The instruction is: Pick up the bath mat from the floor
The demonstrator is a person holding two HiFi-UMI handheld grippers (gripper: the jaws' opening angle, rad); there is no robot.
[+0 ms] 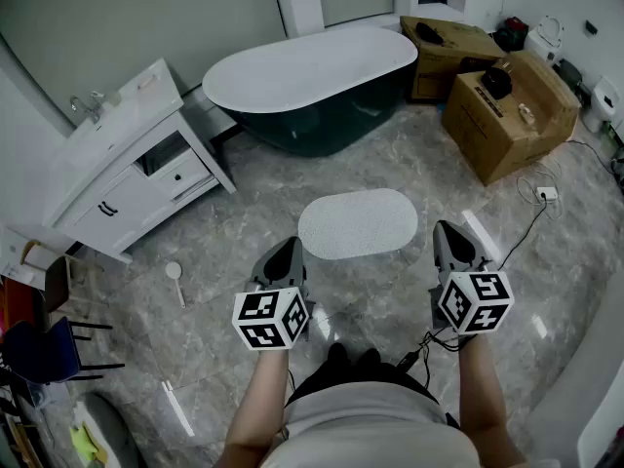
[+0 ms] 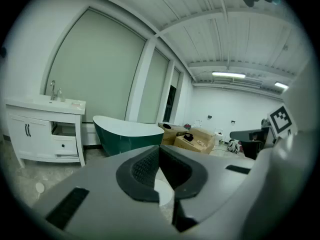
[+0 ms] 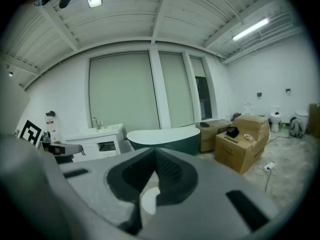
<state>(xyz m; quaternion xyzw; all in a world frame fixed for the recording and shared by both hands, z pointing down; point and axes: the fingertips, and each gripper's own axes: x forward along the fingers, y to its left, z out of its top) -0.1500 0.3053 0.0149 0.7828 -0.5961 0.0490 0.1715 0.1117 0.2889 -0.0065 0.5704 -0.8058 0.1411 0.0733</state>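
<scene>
A white oval bath mat (image 1: 358,222) lies flat on the marble floor in front of the bathtub. A sliver of the mat (image 2: 163,194) shows through the gap under the jaws in the left gripper view, and the mat (image 3: 149,200) shows the same way in the right gripper view. My left gripper (image 1: 287,253) hangs above the floor just off the mat's near-left edge, shut and empty. Off the mat's near-right edge my right gripper (image 1: 450,232) is held the same way, shut with nothing in it.
A dark green bathtub (image 1: 317,86) stands beyond the mat. A white vanity cabinet (image 1: 132,164) is at the left, cardboard boxes (image 1: 507,110) at the right. A cable and plug (image 1: 544,195) trail on the floor at right. A small round brush (image 1: 175,273) lies at left.
</scene>
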